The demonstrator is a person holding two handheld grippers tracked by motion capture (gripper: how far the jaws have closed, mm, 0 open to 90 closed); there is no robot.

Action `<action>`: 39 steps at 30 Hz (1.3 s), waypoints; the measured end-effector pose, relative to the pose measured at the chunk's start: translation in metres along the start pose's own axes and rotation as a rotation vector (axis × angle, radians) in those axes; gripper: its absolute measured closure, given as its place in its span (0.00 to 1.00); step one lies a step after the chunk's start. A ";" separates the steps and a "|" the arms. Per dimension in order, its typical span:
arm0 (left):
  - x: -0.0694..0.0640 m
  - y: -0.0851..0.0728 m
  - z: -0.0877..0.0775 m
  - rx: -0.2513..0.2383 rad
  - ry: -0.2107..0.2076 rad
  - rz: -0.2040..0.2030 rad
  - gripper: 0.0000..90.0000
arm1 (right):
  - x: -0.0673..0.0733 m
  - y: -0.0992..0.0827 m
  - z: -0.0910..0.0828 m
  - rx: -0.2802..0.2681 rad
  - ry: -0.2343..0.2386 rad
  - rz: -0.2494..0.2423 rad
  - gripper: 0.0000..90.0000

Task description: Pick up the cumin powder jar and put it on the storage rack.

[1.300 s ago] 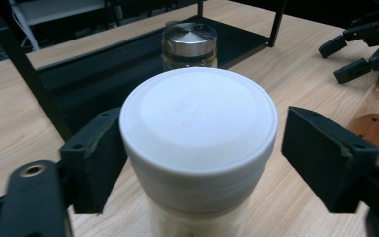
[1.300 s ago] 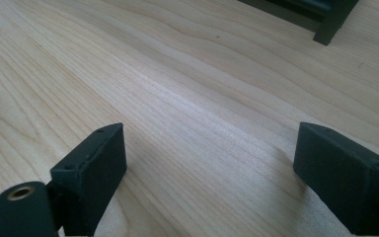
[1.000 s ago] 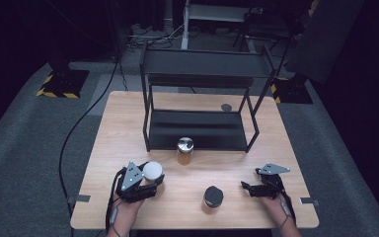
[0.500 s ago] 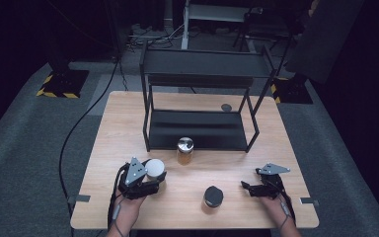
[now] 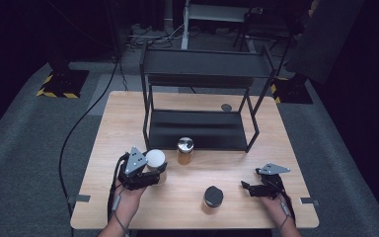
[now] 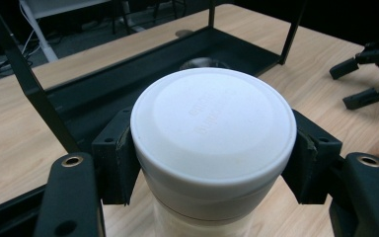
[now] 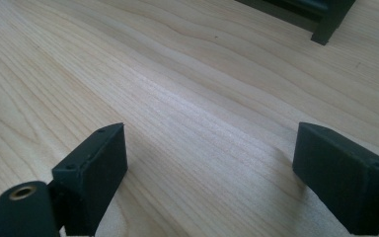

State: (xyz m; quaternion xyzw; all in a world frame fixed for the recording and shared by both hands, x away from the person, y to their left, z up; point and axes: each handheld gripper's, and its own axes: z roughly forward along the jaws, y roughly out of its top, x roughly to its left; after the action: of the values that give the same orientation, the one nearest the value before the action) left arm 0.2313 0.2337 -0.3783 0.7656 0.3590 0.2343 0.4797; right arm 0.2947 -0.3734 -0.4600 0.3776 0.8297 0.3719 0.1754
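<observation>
white-lidded jar [image 6: 212,143], embossed lid writing unreadable, pinched by left tool [image 6: 212,163]; right tool [image 7: 212,163] spread

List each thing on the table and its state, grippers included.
White-lidded jar: lid on, upright, clamped in the left gripper.
Silver-lidded jar: lid on, upright, standing free before the rack.
Black-lidded jar: lid on, upright, free.
Rack: both shelves bare.
Right gripper: open, nothing between its jaws.

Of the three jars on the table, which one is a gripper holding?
The white-lidded jar, clamped in the left gripper; the silver-lidded jar and black-lidded jar stand free.
</observation>
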 end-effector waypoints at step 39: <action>0.036 0.071 0.042 -0.034 0.002 0.016 0.37 | 0.000 0.000 0.000 0.001 -0.004 0.002 0.15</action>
State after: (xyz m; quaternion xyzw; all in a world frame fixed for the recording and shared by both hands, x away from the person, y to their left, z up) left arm 0.3067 0.2176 -0.3321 0.7601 0.3490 0.2450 0.4903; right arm 0.2945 -0.3731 -0.4599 0.3793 0.8290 0.3711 0.1765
